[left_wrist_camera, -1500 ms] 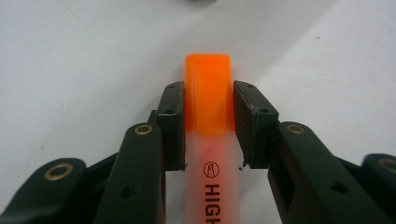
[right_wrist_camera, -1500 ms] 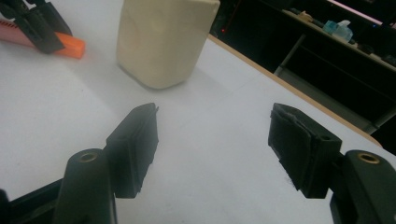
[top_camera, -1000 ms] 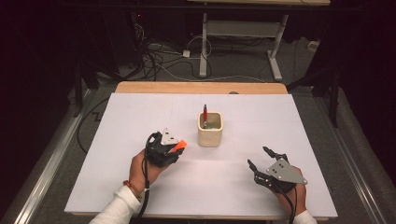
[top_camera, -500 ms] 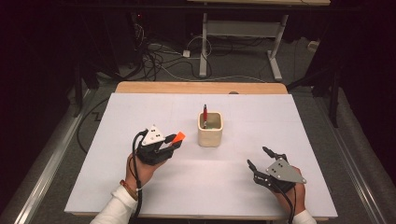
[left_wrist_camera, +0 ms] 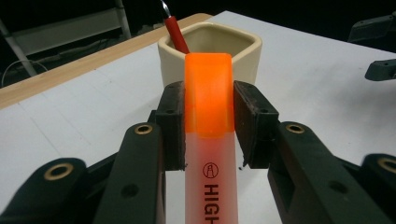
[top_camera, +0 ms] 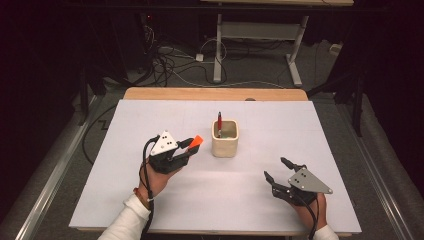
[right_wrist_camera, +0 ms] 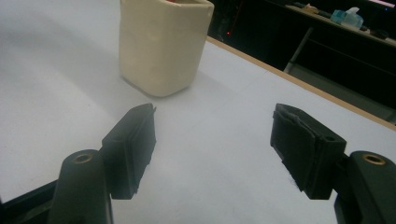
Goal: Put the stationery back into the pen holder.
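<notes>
The left gripper [top_camera: 186, 146] has its jaws clamped on an orange highlighter [left_wrist_camera: 208, 121], held just beside the cream cup [top_camera: 225, 138] at mid-worktop [top_camera: 125, 200]. A red pen [top_camera: 219, 123] stands in the cup. The right gripper [top_camera: 278, 169] rests near the worktop's front right corner, jaws spread wide and empty.

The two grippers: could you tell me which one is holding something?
The left gripper, shut on the orange highlighter. The right gripper is open and empty, nearer the table's front edge.

Left gripper [top_camera: 187, 146] jaws clamped; right gripper [top_camera: 279, 169] jaws spread wide.
</notes>
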`<state>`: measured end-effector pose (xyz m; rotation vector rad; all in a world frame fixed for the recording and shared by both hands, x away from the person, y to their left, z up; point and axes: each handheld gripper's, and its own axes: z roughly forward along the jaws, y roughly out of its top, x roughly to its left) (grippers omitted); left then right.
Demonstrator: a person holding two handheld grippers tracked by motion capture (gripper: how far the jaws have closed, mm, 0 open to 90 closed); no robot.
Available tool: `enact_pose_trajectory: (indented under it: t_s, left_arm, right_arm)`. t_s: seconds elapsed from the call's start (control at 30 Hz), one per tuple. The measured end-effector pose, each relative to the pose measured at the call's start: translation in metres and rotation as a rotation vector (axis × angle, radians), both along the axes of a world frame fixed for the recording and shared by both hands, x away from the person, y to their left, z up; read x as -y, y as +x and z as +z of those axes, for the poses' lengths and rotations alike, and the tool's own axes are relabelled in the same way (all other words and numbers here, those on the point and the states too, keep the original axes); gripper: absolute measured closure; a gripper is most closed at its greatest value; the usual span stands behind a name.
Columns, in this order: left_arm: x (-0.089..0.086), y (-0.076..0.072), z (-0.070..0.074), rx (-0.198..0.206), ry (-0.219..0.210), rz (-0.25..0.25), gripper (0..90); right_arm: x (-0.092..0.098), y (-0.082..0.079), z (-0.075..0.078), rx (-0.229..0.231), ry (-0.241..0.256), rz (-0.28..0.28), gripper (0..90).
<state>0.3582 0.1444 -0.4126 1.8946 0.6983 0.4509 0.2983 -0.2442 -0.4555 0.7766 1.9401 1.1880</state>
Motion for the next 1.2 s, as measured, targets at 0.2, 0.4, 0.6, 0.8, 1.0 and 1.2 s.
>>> enact_pose_trajectory:
  t_s: [0.2, 0.4, 0.6, 0.8, 1.0, 1.2]
  left_arm:
    - [0.001, 0.002, 0.007, 0.039, -0.034, -0.023, 64.2]
    - [0.006, 0.006, 0.011, 0.063, -0.064, -0.044, 64.2]
    - [0.012, 0.012, 0.015, 0.083, -0.098, -0.069, 64.2]
    - [0.022, 0.019, 0.026, 0.111, -0.123, -0.089, 64.2]
    - [0.033, 0.028, 0.037, 0.121, -0.142, -0.112, 64.2]
    - [0.045, 0.039, 0.047, 0.122, -0.17, -0.139, 64.2]
  right_arm:
    - [0.0, 0.0, 0.0, -0.003, -0.005, 0.002, 29.4]
    - [-0.005, 0.001, -0.002, -0.003, -0.053, 0.006, 26.9]
    - [-0.007, 0.001, -0.004, -0.008, -0.064, 0.007, 26.5]
    - [-0.007, 0.002, -0.004, -0.01, -0.07, 0.01, 26.1]
    - [-0.007, 0.001, -0.004, -0.003, -0.073, 0.005, 25.1]
    - [-0.007, 0.001, -0.003, -0.002, -0.075, 0.007, 25.1]
